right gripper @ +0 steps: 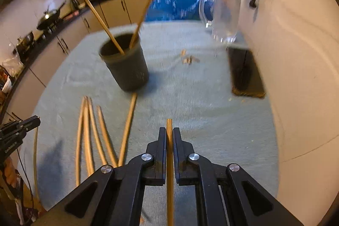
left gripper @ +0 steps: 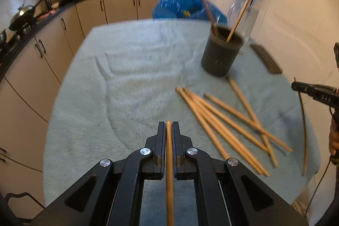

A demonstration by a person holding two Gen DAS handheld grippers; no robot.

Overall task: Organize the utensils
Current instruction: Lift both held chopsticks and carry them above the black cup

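A dark round holder stands on a pale green cloth with two chopsticks leaning in it; it also shows in the right wrist view. Several wooden chopsticks lie loose in front of it, also in the right wrist view. My left gripper is shut on one chopstick held above the cloth. My right gripper is shut on another chopstick. The right gripper also shows at the left wrist view's right edge, the left gripper at the right wrist view's left edge.
A clear glass jug and a dark flat mat stand at the far right by the wall. A blue bag lies beyond the table. Kitchen cabinets and a counter run along the left.
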